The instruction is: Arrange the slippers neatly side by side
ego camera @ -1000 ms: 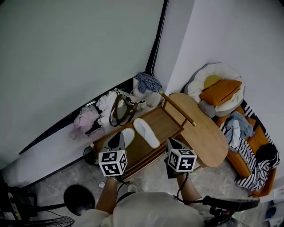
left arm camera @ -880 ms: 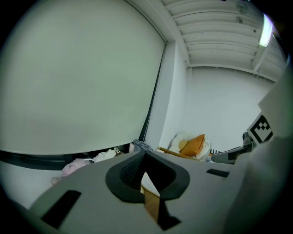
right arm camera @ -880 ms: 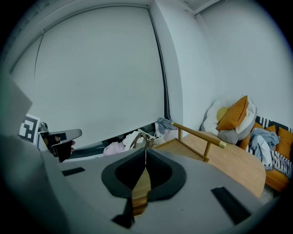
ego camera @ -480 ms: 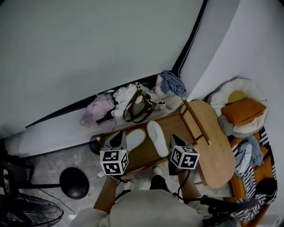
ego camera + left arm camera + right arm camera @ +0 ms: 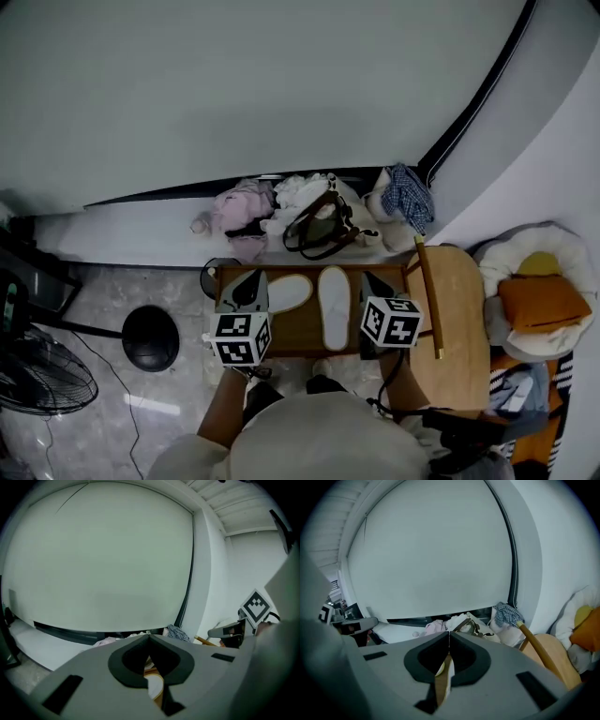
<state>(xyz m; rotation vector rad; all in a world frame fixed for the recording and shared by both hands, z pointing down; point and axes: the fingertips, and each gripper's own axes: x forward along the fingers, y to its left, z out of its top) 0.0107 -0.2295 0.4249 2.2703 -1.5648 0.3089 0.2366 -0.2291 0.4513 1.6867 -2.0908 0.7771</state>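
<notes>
I'm facing a wide pale wall [image 5: 234,84] above a white ledge [image 5: 141,239] heaped with clothes [image 5: 239,208] and a brown bag [image 5: 319,225]. Below it, on the grey stone floor [image 5: 169,412], stands a low wooden bench [image 5: 298,328]. The 2 white slippers lie on its top, just beside each other. The left slipper [image 5: 289,292] is tilted, its far end leaning toward the right slipper [image 5: 333,307], which lies straight. My left gripper [image 5: 149,637] hangs over the bench's left end, jaws pressed together on nothing. My right gripper [image 5: 449,633] hangs over the right end, jaws likewise together and empty.
</notes>
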